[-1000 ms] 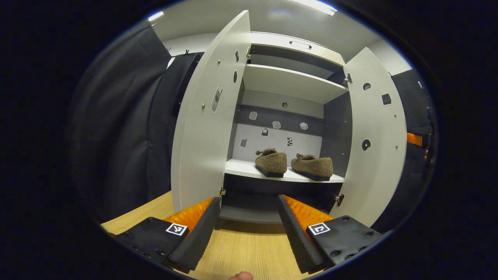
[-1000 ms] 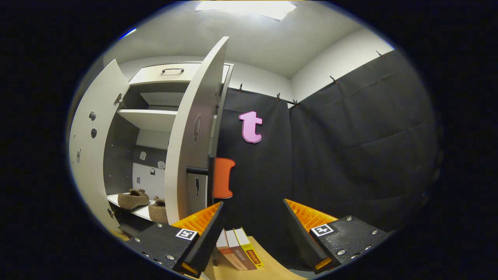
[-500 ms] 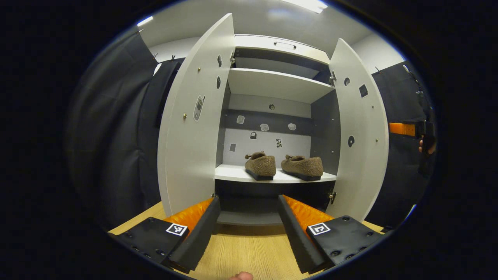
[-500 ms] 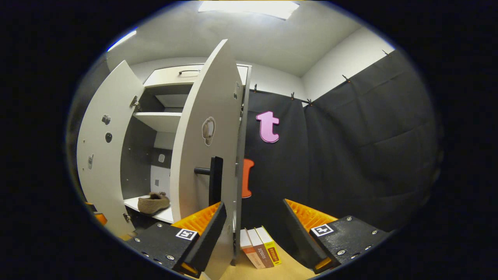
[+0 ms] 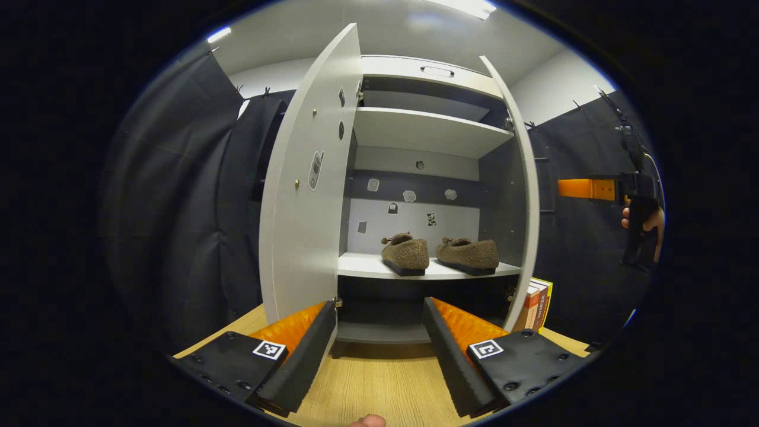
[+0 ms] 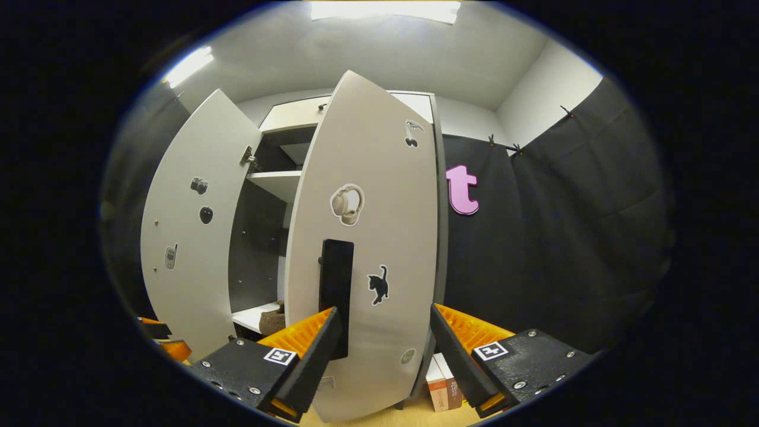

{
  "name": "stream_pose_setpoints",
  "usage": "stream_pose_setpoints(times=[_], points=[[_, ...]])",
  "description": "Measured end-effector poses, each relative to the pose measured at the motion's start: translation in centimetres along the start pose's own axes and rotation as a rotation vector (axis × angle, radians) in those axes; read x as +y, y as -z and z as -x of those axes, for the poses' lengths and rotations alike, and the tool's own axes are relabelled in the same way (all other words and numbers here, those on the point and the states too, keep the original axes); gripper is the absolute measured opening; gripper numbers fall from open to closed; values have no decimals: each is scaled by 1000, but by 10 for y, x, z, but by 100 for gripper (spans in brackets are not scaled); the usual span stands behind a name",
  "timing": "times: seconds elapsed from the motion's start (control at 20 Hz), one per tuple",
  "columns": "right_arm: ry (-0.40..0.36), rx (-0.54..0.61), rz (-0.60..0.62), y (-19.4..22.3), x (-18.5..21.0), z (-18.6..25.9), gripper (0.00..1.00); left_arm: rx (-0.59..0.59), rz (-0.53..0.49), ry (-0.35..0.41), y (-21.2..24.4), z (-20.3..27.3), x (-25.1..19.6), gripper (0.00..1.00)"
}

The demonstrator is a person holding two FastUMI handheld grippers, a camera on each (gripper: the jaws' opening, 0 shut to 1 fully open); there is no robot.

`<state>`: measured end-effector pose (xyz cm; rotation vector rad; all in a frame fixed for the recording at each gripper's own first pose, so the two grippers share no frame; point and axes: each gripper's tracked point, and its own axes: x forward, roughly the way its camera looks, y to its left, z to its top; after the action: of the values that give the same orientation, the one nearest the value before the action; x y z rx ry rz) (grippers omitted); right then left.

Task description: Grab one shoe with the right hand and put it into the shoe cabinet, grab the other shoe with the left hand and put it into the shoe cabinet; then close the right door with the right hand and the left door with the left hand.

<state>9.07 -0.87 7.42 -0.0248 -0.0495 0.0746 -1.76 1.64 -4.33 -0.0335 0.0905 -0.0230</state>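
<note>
- The left gripper [image 5: 379, 338] has its fingers spread wide, holding nothing, above the wooden floor [image 5: 379, 385].
- Two fuzzy brown shoes sit side by side on a shelf [image 5: 362, 265] in the shoe cabinet [image 5: 430, 77], the left shoe [image 5: 405, 254] and right shoe [image 5: 468, 255] near the middle of the left gripper view.
- The left door [image 5: 308, 178] stands open at 9 o'clock.
- The right door [image 6: 370, 237] is partly closed, with a black handle [image 6: 336, 296] and cat sticker [image 6: 378, 284].
- The right gripper [image 6: 385, 344] is spread wide at 6 o'clock, empty, just before that door.
- Books [image 6: 443, 388] stand at the door's foot; their writing is too small to read.
</note>
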Motion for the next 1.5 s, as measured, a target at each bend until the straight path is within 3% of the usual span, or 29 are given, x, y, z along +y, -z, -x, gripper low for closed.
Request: stream_pose_setpoints(times=[0.2,0.25,0.3,0.35,0.7,1.5], points=[[-29,5,-15,6,27,-15,94,-8,-4,-13,-1,-5,2,99],[-30,3,-14,7,30,-20,99,-8,-4,-14,-1,-6,2,96],[-37,-1,-15,9,32,-25,94,-6,-4,-13,-1,-6,2,99],[-39,-3,-17,11,32,-30,97,-6,-3,-11,0,-6,1,99],[-53,23,-84,23,44,-59,92,-13,17,-16,-5,-5,5,99],[-33,65,-37,33,80,-124,91,-14,20,-55,-7,-1,23,96]])
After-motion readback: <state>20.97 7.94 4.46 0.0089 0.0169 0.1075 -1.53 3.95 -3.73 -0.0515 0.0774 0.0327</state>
